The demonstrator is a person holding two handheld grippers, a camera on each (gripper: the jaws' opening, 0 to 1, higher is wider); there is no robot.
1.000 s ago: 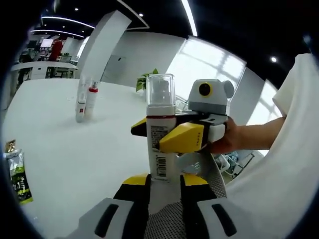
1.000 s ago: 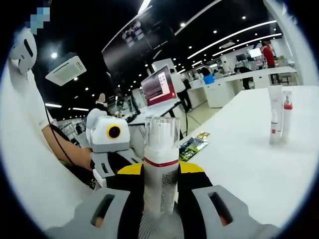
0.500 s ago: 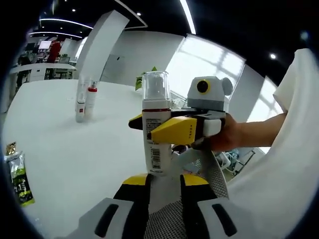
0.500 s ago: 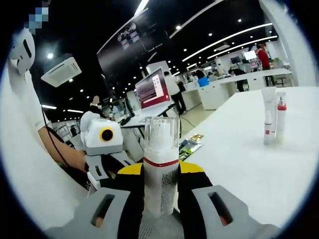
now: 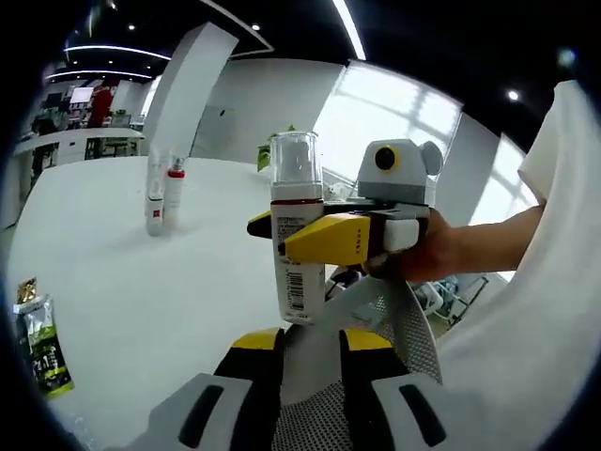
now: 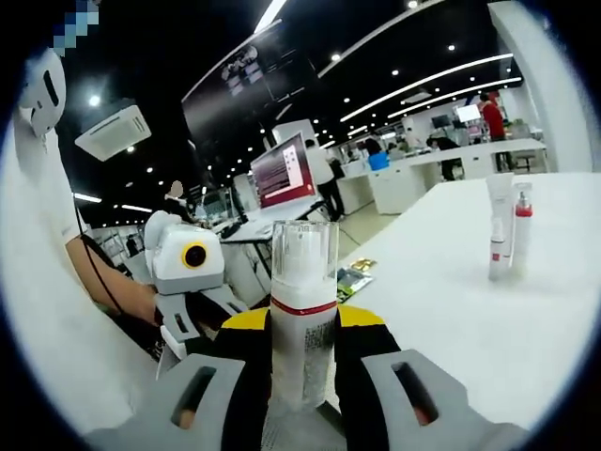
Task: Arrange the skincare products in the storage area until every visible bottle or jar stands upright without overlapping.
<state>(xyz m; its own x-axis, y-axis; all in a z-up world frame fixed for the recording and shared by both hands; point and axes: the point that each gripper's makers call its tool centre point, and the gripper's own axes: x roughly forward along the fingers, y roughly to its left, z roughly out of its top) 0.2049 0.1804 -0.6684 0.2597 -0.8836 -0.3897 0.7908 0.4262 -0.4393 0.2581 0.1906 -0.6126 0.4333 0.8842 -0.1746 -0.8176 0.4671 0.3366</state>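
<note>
Above the white table (image 5: pixel 141 282), your pump bottle (image 6: pixel 302 324) is upright, lifted clear, pinched between your right gripper's (image 6: pixel 302 362) yellow-tipped jaws. Your left gripper (image 5: pixel 310 362) sits just below with jaws narrow and nothing between them. Farther back on the table, a white tube (image 6: pixel 498 225) and a red-capped bottle (image 6: pixel 519 230) stand upright, side by side.

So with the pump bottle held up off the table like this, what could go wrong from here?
The right gripper holds the pump bottle in the air, clamped around its middle, so a loosened grip could drop it onto the white table. Two slim bottles already stand close together; setting this one down near them might knock them over. The left gripper sits just under the bottle with nothing between its jaws, and could bump it.
</note>
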